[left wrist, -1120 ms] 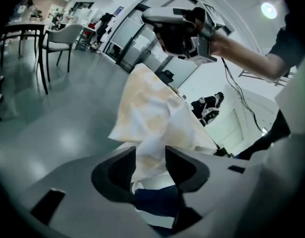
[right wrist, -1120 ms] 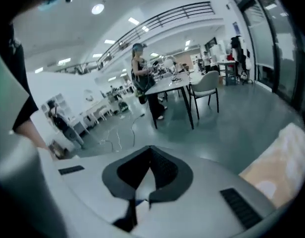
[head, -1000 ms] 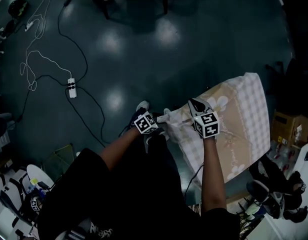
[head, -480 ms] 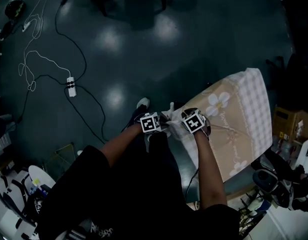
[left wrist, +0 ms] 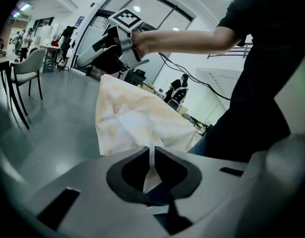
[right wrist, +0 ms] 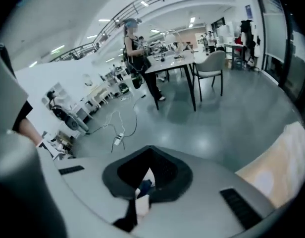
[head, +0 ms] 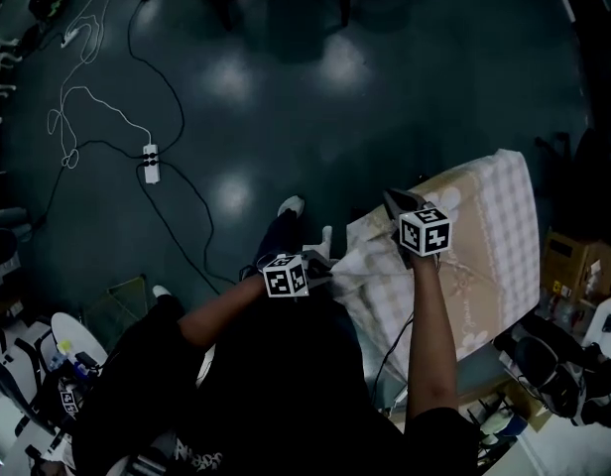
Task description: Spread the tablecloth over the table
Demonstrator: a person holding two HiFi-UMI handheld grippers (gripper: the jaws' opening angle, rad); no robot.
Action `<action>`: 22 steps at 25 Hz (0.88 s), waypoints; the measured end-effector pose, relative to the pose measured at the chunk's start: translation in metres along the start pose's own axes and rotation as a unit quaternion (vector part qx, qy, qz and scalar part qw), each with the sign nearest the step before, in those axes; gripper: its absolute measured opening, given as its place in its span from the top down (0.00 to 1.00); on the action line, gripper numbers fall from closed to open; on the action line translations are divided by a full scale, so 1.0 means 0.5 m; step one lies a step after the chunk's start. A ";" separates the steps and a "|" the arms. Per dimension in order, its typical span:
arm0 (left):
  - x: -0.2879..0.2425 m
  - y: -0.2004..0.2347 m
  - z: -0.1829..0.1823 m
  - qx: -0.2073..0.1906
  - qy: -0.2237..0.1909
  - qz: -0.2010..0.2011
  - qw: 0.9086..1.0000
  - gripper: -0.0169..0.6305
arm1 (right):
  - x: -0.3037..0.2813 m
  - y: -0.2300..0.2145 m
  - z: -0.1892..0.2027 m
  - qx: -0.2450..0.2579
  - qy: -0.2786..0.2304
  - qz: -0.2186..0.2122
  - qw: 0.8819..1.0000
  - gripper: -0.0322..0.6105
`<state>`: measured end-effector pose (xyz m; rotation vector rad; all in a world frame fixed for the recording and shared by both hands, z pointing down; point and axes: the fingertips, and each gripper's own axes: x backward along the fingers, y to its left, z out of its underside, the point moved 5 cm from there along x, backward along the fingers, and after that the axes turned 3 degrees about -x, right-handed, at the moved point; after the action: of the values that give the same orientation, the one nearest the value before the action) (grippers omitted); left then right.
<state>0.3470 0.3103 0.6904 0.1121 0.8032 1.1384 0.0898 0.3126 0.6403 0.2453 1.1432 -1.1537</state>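
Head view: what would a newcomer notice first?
The beige checked tablecloth stands out first, draped at right and bunched toward the middle. Both tongs pinch it: the left tongs, lower centre, have just been closing on a fold, while the right tongs grip it higher up. A white power strip with trailing cables lies on the dark floor, upper left.

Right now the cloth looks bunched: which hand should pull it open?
Probably the left. The left gripper has just been closing on a fold of the cloth, out beside the bunched edge with room to pull. The right gripper, shut on the cloth, sits above the laid part and can anchor.
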 end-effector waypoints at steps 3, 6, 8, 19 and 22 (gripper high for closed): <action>0.010 -0.004 -0.013 0.009 -0.017 0.000 1.000 0.90 | -0.024 0.011 0.021 0.087 0.101 -0.015 0.991 0.92; -0.003 -0.010 -0.011 0.017 -0.018 0.013 1.000 0.90 | -0.054 0.043 0.149 0.163 0.242 -0.038 0.956 0.62; -0.014 -0.015 -0.010 0.015 -0.015 0.020 1.000 0.90 | -0.062 0.057 0.219 0.164 0.263 -0.035 0.950 0.60; -0.047 -0.033 -0.073 0.009 -0.055 0.058 0.997 0.92 | -0.098 0.063 0.266 0.120 0.282 0.009 0.952 0.91; -0.030 -0.023 -0.066 0.013 -0.047 0.038 0.998 0.92 | -0.070 0.059 0.211 0.064 0.202 -0.013 0.977 0.92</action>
<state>0.3324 0.2823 0.6691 0.2189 0.7351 1.1864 0.1768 0.2751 0.7057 0.5862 1.4293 -1.2349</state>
